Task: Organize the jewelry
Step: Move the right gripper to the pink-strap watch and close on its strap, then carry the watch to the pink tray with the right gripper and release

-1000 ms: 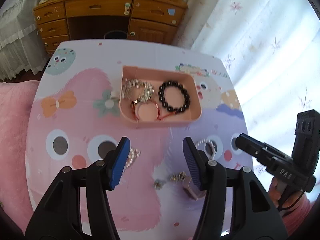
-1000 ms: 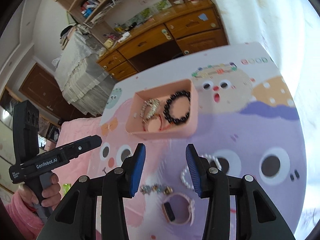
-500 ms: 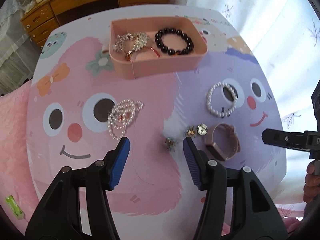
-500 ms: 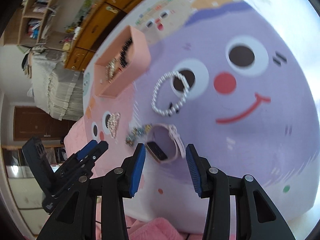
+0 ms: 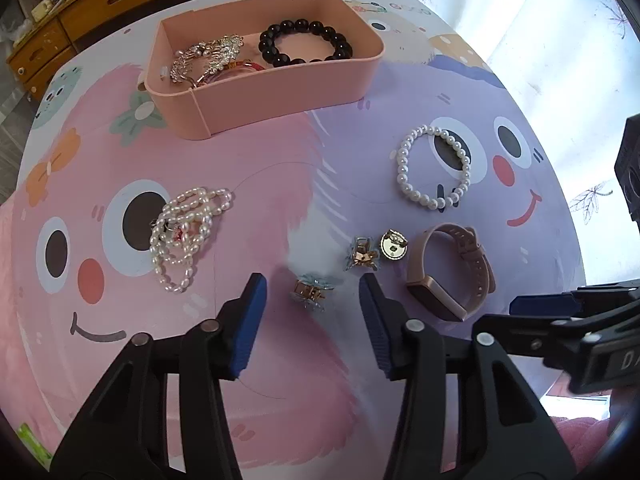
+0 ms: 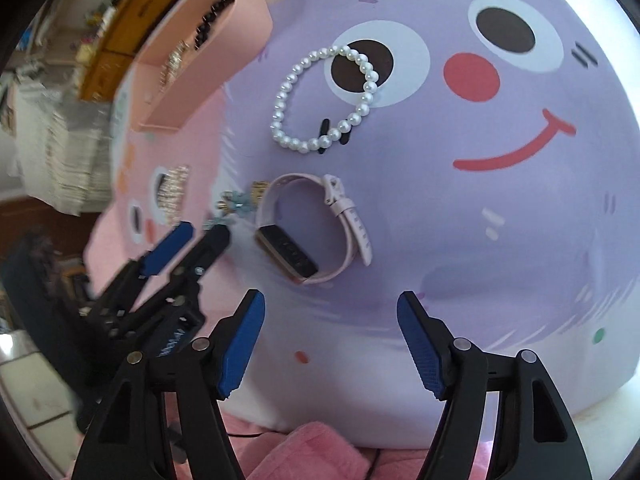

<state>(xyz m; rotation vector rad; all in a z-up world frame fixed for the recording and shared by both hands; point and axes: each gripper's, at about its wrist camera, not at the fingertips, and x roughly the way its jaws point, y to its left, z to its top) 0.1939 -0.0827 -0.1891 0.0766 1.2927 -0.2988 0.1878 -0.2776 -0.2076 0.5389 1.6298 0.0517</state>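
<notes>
A small blue-and-gold clip (image 5: 310,294) lies on the cartoon table mat between the fingertips of my left gripper (image 5: 311,292). Its jaws are closing, and the pads stand apart from the clip. A second clip (image 5: 362,254) and a round gold piece (image 5: 394,245) lie just beyond. My right gripper (image 6: 331,304) hovers just short of the pink watch (image 6: 308,232); its jaws are opening with nothing between them. A pearl bracelet (image 5: 434,166) and a heap of pearls (image 5: 184,228) lie loose. The pink tray (image 5: 280,88) holds a black bead bracelet (image 5: 306,42) and a glittery piece (image 5: 208,56).
A wooden dresser (image 5: 100,0) stands behind the table and a white curtain (image 5: 540,40) hangs to the right. Pink fabric (image 6: 312,448) lies below the table's near edge. The two grippers are close together, the left one's fingers (image 6: 172,246) beside the watch.
Both grippers have come down close to the table. The left jaws have narrowed around the small clip. The right jaws have spread wider, and the watch now sits just ahead of them.
</notes>
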